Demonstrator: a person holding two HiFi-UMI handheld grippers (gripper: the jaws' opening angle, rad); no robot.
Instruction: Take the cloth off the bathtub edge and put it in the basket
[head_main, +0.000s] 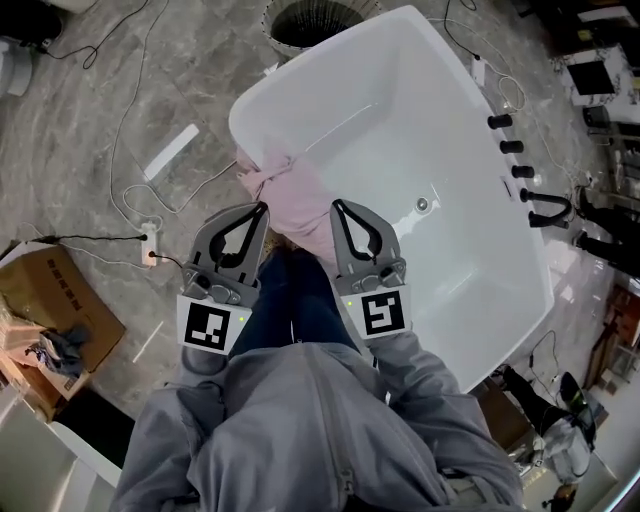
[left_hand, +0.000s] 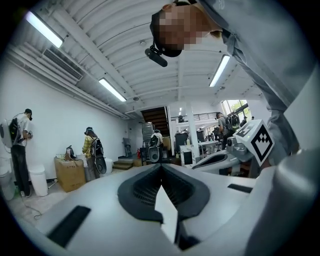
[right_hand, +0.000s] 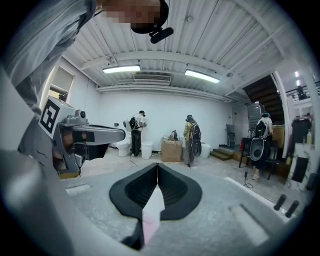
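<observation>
While the pink cloth (head_main: 290, 195) lies bunched over the bathtub's (head_main: 380, 110) rim, on the side nearest the person, both grippers are on that same side of the tub, pointing toward it. The left gripper (head_main: 263, 207) has its jaws pressed together with nothing between them, and the right gripper (head_main: 336, 205) is closed and empty as well. From the head view, the cloth's lower fold shows between the two. The dark woven basket (head_main: 312, 22) stands on the floor just beyond the tub's far end.
</observation>
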